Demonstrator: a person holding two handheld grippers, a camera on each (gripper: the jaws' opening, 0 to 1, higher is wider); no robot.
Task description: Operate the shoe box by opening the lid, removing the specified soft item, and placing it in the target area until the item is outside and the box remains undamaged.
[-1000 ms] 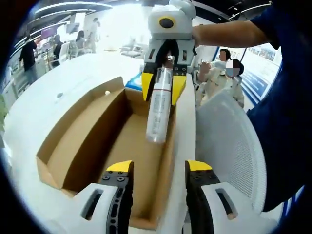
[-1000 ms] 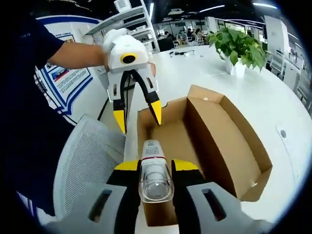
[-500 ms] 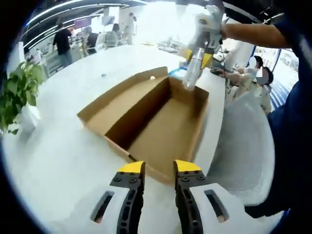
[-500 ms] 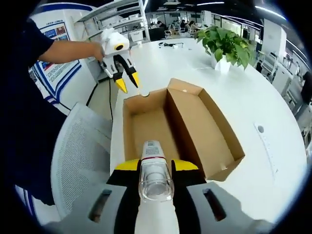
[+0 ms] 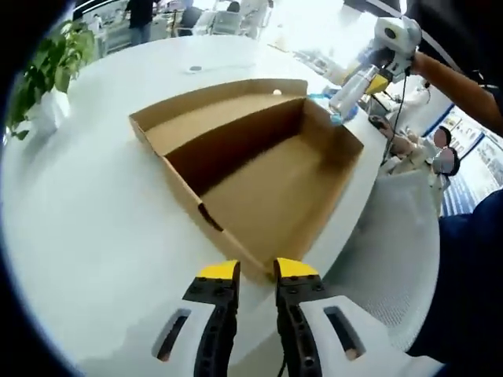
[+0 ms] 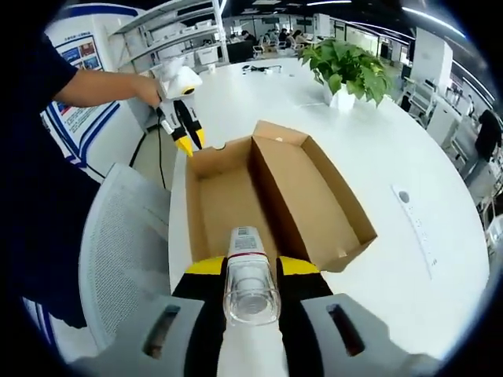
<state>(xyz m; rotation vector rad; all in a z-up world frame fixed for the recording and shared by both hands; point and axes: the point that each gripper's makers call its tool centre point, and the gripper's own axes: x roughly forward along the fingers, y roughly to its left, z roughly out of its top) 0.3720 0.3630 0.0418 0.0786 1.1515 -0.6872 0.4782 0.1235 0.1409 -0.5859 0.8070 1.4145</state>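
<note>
Gripping labelled clear bottle [image 6: 251, 275] (print unreadable): right tongs [image 6: 251, 267]; box [image 6: 275, 196] open.

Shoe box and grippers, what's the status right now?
Right gripper shut on clear tube, held above the shoe box. Left gripper nearly closed, empty, at the box's end. Box open, inside bare. Nothing in the way.

we saw two white-bodied grippers, the left gripper [image 5: 257, 271] and the right gripper [image 6: 250, 267], each with black jaws capped in yellow tips and slotted openings in the shells. the person [image 6: 39, 181] wore a dark navy short-sleeved top.
</note>
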